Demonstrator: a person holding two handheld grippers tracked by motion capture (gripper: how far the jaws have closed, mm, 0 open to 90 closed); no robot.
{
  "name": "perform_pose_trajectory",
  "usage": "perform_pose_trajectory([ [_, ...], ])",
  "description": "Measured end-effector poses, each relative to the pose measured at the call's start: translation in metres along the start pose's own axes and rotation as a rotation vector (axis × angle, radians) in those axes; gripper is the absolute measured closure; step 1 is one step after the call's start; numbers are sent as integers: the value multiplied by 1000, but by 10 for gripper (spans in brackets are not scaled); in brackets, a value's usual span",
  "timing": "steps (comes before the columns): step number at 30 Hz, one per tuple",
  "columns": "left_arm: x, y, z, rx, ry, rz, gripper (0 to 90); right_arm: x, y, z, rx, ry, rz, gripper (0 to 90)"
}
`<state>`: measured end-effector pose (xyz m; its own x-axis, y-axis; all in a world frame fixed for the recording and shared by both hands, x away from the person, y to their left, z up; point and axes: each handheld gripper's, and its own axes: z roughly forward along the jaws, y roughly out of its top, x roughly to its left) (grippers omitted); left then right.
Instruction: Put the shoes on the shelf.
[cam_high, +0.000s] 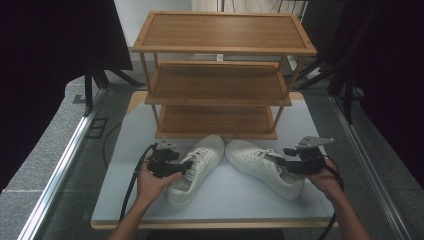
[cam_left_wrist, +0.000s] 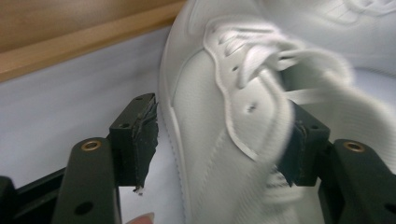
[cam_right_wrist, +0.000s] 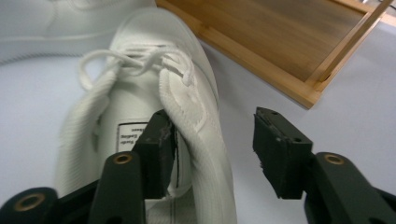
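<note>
Wooden rack (cam_high: 220, 85) close behind shoes (cam_high: 197, 167)

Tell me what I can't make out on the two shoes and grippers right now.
- Left shoe: blurred in the left gripper view, so whether the left gripper's pads touch its side wall is unclear.
- Right shoe: the tongue label print is too small, partly behind a jaw, in the right gripper view.
- Right gripper: its fingertips are too small in the high view to tell contact.

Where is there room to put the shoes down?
All three shelves of the wooden rack are bare. The table has free strips along its front edge and left of the left shoe. It is crowded mid-table, where that shoe, the right shoe and both grippers sit.
</note>
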<state>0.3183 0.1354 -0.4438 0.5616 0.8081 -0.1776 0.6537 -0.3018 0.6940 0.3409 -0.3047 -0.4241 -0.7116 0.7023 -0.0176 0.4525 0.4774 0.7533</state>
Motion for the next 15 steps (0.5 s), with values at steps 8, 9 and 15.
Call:
perform_pose_trajectory([
  [8, 3, 0, 12, -24, -37, -10, 542, -4, -2, 30, 97, -23, -45, 673],
  [9, 3, 0, 12, -29, -42, -13, 582, -5, -3, 33, 103, -9, -44, 709],
  [15, -5, -1, 11, -34, 43, 58, 726, -6, -4, 31, 69, 23, -34, 764],
])
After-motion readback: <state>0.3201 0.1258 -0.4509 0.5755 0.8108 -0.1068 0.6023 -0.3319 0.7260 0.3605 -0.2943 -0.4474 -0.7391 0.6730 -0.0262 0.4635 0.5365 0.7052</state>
